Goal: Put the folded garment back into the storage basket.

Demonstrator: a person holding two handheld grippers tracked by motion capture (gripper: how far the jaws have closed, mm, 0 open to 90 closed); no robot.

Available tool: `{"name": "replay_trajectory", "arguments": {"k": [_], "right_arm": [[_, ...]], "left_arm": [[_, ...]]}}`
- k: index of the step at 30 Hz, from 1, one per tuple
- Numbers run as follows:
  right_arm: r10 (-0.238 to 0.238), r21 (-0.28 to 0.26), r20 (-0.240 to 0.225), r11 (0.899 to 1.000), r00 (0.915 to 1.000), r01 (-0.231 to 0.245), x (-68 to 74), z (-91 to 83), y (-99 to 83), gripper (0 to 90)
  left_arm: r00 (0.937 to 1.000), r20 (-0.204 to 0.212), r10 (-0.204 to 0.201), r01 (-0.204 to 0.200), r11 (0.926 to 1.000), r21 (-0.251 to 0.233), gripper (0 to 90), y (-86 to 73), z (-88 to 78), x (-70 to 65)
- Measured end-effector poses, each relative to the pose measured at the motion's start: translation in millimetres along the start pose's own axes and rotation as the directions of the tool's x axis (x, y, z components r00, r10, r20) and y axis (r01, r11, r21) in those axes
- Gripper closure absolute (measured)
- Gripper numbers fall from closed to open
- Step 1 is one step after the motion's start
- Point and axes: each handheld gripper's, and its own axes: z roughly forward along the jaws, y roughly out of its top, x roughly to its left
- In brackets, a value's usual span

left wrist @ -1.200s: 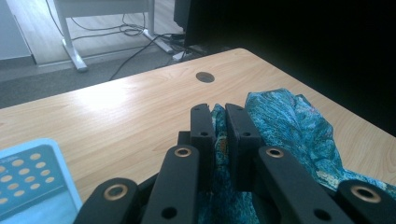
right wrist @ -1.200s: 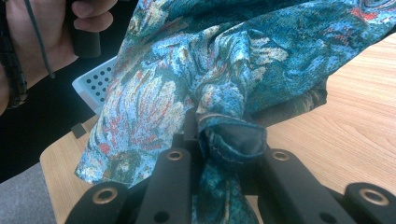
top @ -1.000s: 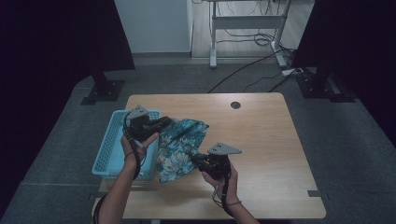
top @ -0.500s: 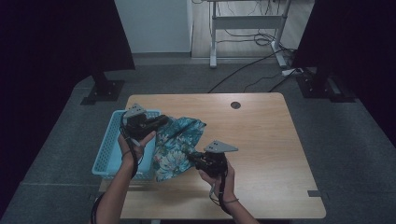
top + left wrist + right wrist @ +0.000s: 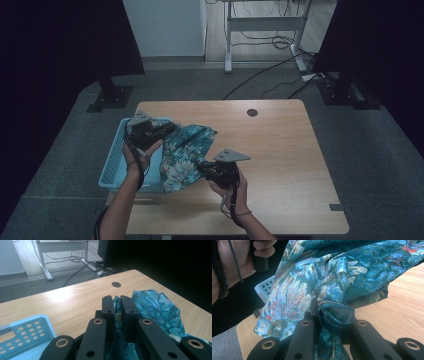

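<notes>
Left gripper (image 5: 117,303) clamped on floral cloth (image 5: 186,152); right gripper (image 5: 332,312) clamped on a bunched hem. Cloth hangs between the 2, over the table (image 5: 280,150), beside blue basket (image 5: 112,170) left. Likely light, limp, slippery: hold edges.

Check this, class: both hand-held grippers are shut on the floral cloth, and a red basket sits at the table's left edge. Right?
Not quite. The basket is light blue, not red, as the high view shows. The rest holds: the left hand-held gripper and right hand-held gripper are shut on the cloth.
</notes>
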Motion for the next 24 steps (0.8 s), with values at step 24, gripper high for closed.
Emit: {"name": "replay_trajectory", "arguments": {"k": [24], "right_arm": [[-0.011, 0.007, -0.007, 1.000, 0.9999, 0.011, 6.1, 15.8, 6.7, 78.5]], "left_arm": [[0.9997, -0.023, -0.007, 0.007, 1.0000, -0.001, 82.3, -1.6, -13.2, 14.4]]}}
